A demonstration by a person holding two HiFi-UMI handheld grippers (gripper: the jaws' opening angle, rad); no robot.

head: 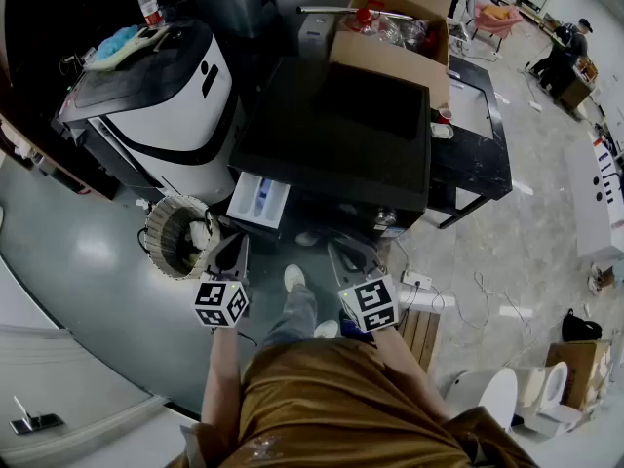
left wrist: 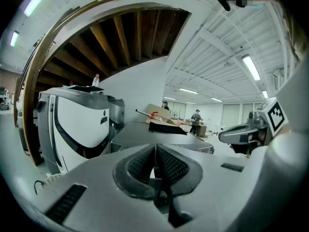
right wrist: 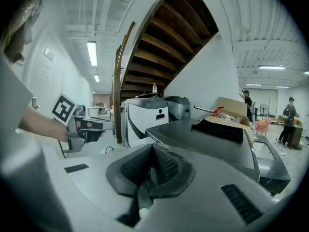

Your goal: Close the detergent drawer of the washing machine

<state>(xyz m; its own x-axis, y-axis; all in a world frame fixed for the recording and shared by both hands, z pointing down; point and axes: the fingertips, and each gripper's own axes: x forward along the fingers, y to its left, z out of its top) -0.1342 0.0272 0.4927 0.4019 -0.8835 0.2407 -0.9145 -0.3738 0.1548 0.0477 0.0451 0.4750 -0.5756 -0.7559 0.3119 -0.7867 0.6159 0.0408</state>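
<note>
On a grey workshop floor (head: pixel 88 252), I hold two grippers low in frame, left gripper (head: pixel 236 244) and right gripper (head: pixel 337 249), each with jaws pressed together on nothing. Just above the left one, the single detergent drawer (head: pixel 258 200) juts open from the one dark washing machine (head: pixel 331 135) at centre.

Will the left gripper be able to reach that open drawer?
Probably yes. The detergent drawer sticks out open right ahead of the shut left gripper, and nothing sits between them.

Left gripper (head: pixel 231 248) and right gripper (head: pixel 343 254) hover, fingers (left wrist: pixel 172 167) pressed together.
</note>
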